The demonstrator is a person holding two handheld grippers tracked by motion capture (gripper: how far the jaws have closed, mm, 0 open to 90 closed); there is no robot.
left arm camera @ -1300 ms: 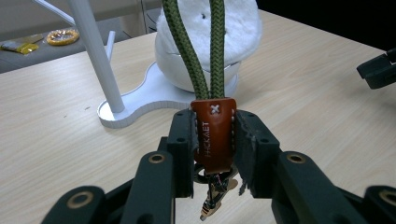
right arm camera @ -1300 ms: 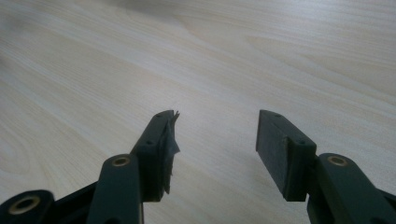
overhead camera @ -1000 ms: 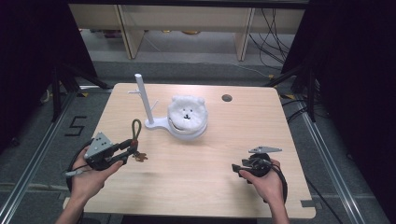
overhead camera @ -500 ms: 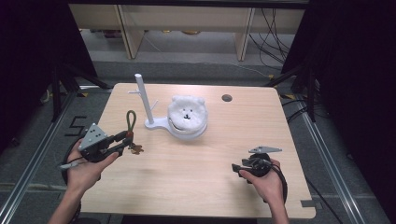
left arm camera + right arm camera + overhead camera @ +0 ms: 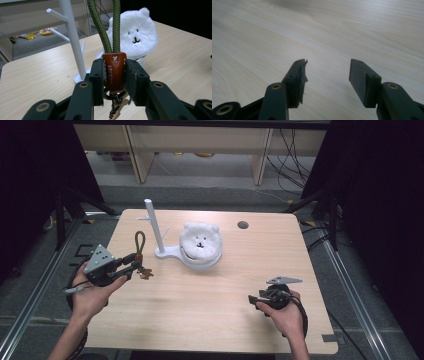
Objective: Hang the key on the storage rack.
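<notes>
Olive-green cord loop with brown leather tab, the keychain [image 5: 114,70], pinched at the tab, loop upright, metal clip dangling below. Left of the white peg stand [image 5: 156,231], near it, just above the tabletop [image 5: 210,295].

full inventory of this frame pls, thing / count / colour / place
table: 1, light wood, centre of the high view
peg stand: 1, white, upright with side pegs, far left part of the table
bear plush: 1, white, in a white dish just right of the stand
keychain: 1, green cord loop on a brown leather tab with small metal bits hanging below, held up in the left claw
round hole: 1, dark, far right part of the tabletop
shelving: pale wood, on the floor beyond the table
left claw: 1, black, shut on the leather tab, left of the table
right claw: 1, black, open, low over the near right tabletop
hands: 2, one on each claw
</notes>
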